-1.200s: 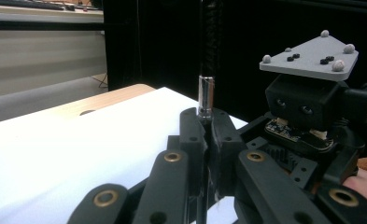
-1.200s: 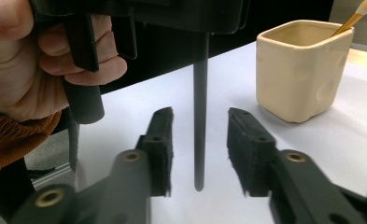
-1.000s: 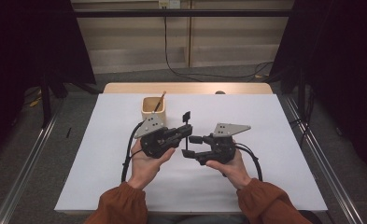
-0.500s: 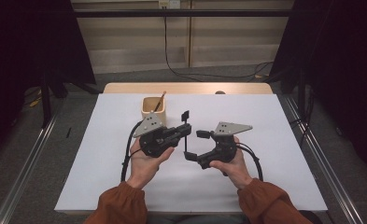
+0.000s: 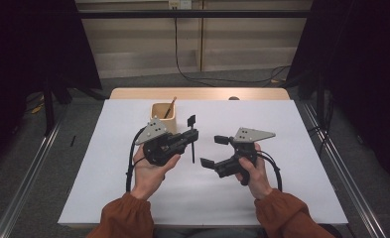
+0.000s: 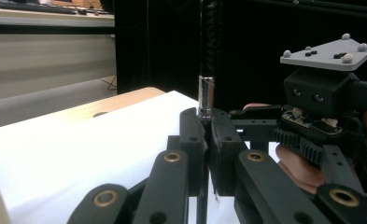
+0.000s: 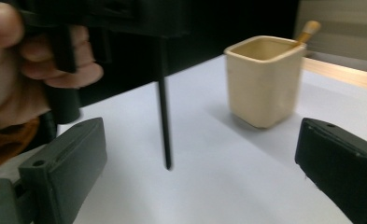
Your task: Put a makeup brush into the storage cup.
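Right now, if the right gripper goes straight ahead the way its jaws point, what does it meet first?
Most likely the thin black brush that the left gripper holds upright: its handle hangs between the right gripper's open jaws. The cream cup stands farther back and to one side. Depth is hard to judge.

I find no readable text, label, brand, number or sign anywhere: not on my grippers, the beige cup (image 5: 162, 115), the black brush (image 5: 192, 139) or the white table cover (image 5: 292, 148).

left claw (image 5: 194, 134) clamped shut | right claw (image 5: 213, 150) jaws wide apart
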Tool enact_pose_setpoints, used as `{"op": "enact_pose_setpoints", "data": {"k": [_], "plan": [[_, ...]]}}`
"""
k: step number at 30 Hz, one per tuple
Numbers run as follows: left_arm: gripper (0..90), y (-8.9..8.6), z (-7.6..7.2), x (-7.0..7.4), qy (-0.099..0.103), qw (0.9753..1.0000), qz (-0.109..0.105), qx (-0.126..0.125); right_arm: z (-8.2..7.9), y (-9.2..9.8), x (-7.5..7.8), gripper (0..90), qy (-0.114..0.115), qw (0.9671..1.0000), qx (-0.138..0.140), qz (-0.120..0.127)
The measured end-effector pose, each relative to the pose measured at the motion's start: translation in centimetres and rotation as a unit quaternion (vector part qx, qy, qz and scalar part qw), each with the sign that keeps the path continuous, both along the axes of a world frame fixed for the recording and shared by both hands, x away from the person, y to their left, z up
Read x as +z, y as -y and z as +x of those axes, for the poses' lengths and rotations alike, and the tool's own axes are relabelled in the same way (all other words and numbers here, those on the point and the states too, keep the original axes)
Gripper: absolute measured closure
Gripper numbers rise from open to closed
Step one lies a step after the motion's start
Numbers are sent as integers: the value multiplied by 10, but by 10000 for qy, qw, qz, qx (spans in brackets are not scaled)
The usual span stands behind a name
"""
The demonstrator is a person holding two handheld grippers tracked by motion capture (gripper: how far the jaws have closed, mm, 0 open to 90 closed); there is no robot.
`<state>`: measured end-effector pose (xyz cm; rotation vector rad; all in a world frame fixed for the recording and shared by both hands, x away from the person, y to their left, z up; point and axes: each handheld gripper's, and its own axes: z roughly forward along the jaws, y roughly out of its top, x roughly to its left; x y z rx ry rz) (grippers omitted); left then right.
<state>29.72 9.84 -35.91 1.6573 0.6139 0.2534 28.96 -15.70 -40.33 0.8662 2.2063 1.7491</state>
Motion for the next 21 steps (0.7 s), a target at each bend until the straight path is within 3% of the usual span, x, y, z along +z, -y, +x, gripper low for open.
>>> {"op": "enact_pose_setpoints", "data": {"k": [8,15,21], "plan": [[857,-8,3,1,27,9999,10,119,-5,16,2,2,197,9985,-502,-69],[857,-19,5,2,6,9997,-26,235,-12,40,1,8,561,9940,-932,-111],[857,-27,7,3,14,9994,-26,357,-21,53,-1,13,541,9925,-1080,-205]]}}
